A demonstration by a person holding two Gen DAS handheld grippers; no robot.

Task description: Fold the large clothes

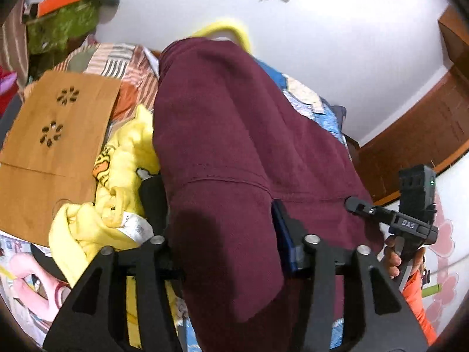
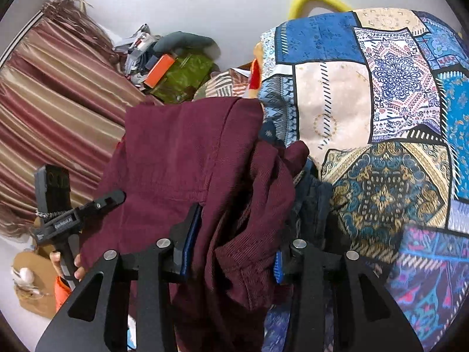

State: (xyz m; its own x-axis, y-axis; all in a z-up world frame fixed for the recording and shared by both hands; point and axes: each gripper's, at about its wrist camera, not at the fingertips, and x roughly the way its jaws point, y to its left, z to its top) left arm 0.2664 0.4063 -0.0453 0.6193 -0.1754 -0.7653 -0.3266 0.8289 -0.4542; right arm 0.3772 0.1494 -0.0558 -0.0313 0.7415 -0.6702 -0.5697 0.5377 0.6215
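A large maroon garment (image 1: 234,117) fills the left wrist view and drapes over my left gripper (image 1: 217,205). Its fabric is bunched between the two black fingers and touches both, hiding their tips. In the right wrist view the same maroon garment (image 2: 181,152) hangs in folds through my right gripper (image 2: 237,234), whose blue pads (image 2: 192,234) lie against the cloth on either side. Each view also catches the other hand-held tool: the right one (image 1: 404,220) at the garment's right edge, the left one (image 2: 67,217) at its left edge, both with a hand on the handle.
A crumpled yellow garment (image 1: 126,161) with a duck print lies left of the maroon one, beside a wooden board (image 1: 52,135). A blue patchwork bedspread (image 2: 381,117) is heaped on the right. A striped curtain (image 2: 52,111) and a clutter pile (image 2: 176,70) stand behind.
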